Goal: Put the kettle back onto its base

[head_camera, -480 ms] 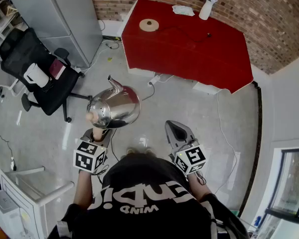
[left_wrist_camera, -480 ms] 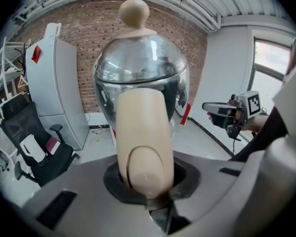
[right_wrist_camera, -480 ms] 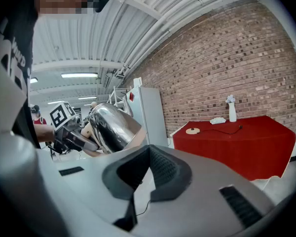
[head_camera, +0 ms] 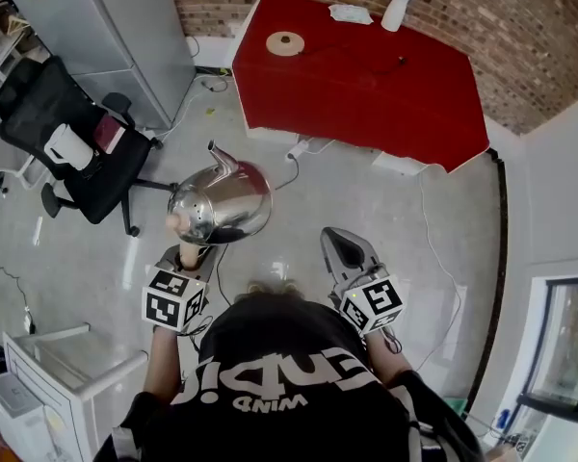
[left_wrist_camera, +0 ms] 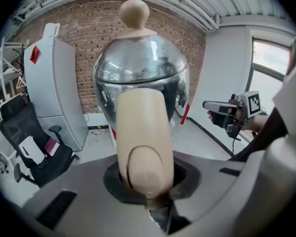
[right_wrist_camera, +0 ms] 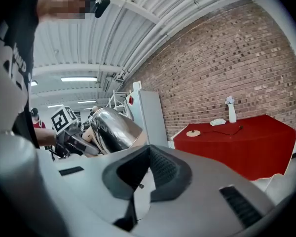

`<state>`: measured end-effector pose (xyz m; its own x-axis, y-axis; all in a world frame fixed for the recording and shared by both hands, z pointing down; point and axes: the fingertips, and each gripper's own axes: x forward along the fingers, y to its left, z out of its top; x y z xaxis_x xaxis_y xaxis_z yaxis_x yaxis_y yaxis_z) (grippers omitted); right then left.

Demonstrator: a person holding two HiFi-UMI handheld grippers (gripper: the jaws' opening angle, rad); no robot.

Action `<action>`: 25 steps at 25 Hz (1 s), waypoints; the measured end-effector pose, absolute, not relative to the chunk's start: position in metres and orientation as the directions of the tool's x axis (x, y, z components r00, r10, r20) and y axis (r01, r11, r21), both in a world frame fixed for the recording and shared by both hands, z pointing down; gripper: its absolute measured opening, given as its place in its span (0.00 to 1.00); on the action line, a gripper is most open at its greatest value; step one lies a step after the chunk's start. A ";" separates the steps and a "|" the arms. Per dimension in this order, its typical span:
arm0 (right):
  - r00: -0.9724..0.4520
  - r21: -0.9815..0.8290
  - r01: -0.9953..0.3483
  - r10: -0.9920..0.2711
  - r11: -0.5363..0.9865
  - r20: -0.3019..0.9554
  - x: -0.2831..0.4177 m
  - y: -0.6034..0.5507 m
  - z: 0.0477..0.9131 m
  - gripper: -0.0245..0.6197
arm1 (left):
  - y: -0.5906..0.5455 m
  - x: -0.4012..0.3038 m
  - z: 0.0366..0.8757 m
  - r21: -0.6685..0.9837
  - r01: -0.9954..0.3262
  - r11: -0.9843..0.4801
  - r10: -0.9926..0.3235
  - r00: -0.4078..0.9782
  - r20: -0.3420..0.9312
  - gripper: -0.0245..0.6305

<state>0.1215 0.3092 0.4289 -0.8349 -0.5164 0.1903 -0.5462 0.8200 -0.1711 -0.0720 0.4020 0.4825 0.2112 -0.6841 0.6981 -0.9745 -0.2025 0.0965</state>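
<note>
Tools counted: two, one held in each of the person's hands.
Left tool point(left_wrist_camera: 147, 191): pinched on the kettle's one beige handle point(left_wrist_camera: 140, 132), which is gripped between its jaws; the tool is angled downward.
Right tool point(right_wrist_camera: 138, 181): jaws pressed together with nothing between them; it is held about level, beside the kettle and apart from it.
Kettle point(head_camera: 222, 205): one, round-bodied and of polished metal, with one beige lid knob point(left_wrist_camera: 134, 11) and one spout point(head_camera: 217, 157). It is carried in the air over the floor point(head_camera: 385, 219), well apart from the surface, with the spout turned toward the surface.
Base point(head_camera: 285, 43): one, a pale round disc, seen near the surface's left edge, toward its far left corner. The kettle has not yet been set on it.
Cord point(right_wrist_camera: 223, 133): one, thin and dark, laid from the base toward the middle of the surface.
Surface point(head_camera: 385, 104): one, covered in red, placed against the brick wall point(head_camera: 520, 27).
Vase point(head_camera: 395, 14): one, white, stood at the surface's far edge.
Cloth point(head_camera: 350, 12): one, white and crumpled, laid near the vase at the same far edge.
Chair point(head_camera: 63, 128): one, a black office chair, on the floor to the left of the kettle.
Cabinet point(head_camera: 116, 37): one, tall and grey, behind the chair.
</note>
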 end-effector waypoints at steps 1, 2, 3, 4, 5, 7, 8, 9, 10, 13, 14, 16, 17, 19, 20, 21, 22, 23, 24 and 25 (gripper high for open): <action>-0.834 -0.174 -0.548 -0.519 0.818 0.189 0.121 0.309 0.428 0.07 | 0.402 -0.072 0.482 0.097 -0.974 -0.204 -0.684 0.213 0.698 0.12; -0.832 -0.175 -0.551 -0.521 0.816 0.189 0.121 0.309 0.429 0.07 | 0.403 -0.073 0.482 0.098 -0.974 -0.206 -0.683 0.215 0.698 0.12; -0.830 -0.173 -0.553 -0.523 0.815 0.191 0.120 0.310 0.429 0.07 | 0.403 -0.075 0.482 0.098 -0.973 -0.209 -0.682 0.217 0.698 0.12; -0.829 -0.169 -0.555 -0.525 0.814 0.194 0.119 0.311 0.428 0.07 | 0.404 -0.077 0.482 0.098 -0.972 -0.212 -0.681 0.219 0.698 0.12; -0.827 -0.165 -0.557 -0.526 0.814 0.198 0.117 0.312 0.428 0.07 | 0.405 -0.080 0.481 0.098 -0.972 -0.215 -0.681 0.221 0.698 0.12; -0.821 -0.164 -0.565 -0.533 0.809 0.204 0.112 0.316 0.427 0.07 | 0.407 -0.087 0.481 0.100 -0.970 -0.220 -0.681 0.226 0.697 0.12; -0.818 -0.164 -0.570 -0.537 0.805 0.207 0.111 0.317 0.428 0.07 | 0.408 -0.090 0.482 0.101 -0.970 -0.222 -0.680 0.228 0.697 0.12; -0.815 -0.163 -0.574 -0.541 0.802 0.210 0.110 0.319 0.428 0.07 | 0.409 -0.093 0.482 0.102 -0.969 -0.224 -0.680 0.230 0.696 0.12; -0.812 -0.160 -0.578 -0.544 0.800 0.213 0.109 0.320 0.429 0.07 | 0.409 -0.094 0.484 0.102 -0.969 -0.226 -0.680 0.232 0.695 0.12; -0.805 -0.154 -0.587 -0.553 0.795 0.214 0.108 0.323 0.436 0.07 | 0.410 -0.098 0.487 0.100 -0.966 -0.238 -0.684 0.240 0.689 0.12; -0.803 -0.153 -0.590 -0.556 0.793 0.215 0.104 0.324 0.437 0.07 | 0.411 -0.102 0.487 0.097 -0.965 -0.244 -0.684 0.243 0.688 0.12; -0.797 -0.148 -0.598 -0.563 0.788 0.220 0.095 0.329 0.437 0.07 | 0.413 -0.112 0.487 0.093 -0.962 -0.255 -0.683 0.248 0.687 0.12; -0.794 -0.146 -0.601 -0.567 0.786 0.221 0.091 0.330 0.436 0.07 | 0.414 -0.116 0.488 0.092 -0.961 -0.259 -0.682 0.250 0.687 0.12; -0.791 -0.140 -0.604 -0.570 0.784 0.222 0.085 0.332 0.435 0.07 | 0.414 -0.122 0.490 0.095 -0.960 -0.262 -0.679 0.254 0.689 0.12; -0.791 -0.138 -0.604 -0.570 0.785 0.221 0.083 0.332 0.435 0.07 | 0.415 -0.125 0.491 0.098 -0.960 -0.262 -0.678 0.255 0.689 0.12; -0.791 -0.137 -0.604 -0.570 0.785 0.221 0.081 0.332 0.434 0.07 | 0.415 -0.127 0.493 0.101 -0.960 -0.262 -0.677 0.257 0.690 0.12; -0.791 -0.135 -0.604 -0.571 0.785 0.220 0.079 0.330 0.434 0.07 | 0.414 -0.128 0.493 0.103 -0.960 -0.262 -0.677 0.258 0.689 0.12; -0.791 -0.134 -0.605 -0.572 0.785 0.218 0.078 0.328 0.434 0.07 | 0.413 -0.130 0.493 0.103 -0.959 -0.262 -0.678 0.259 0.688 0.12; -0.790 -0.132 -0.606 -0.574 0.785 0.216 0.077 0.324 0.434 0.07 | 0.410 -0.131 0.493 0.103 -0.959 -0.262 -0.679 0.259 0.686 0.12; -0.790 -0.130 -0.606 -0.574 0.785 0.214 0.075 0.321 0.434 0.07 | 0.407 -0.133 0.493 0.103 -0.959 -0.262 -0.681 0.260 0.684 0.12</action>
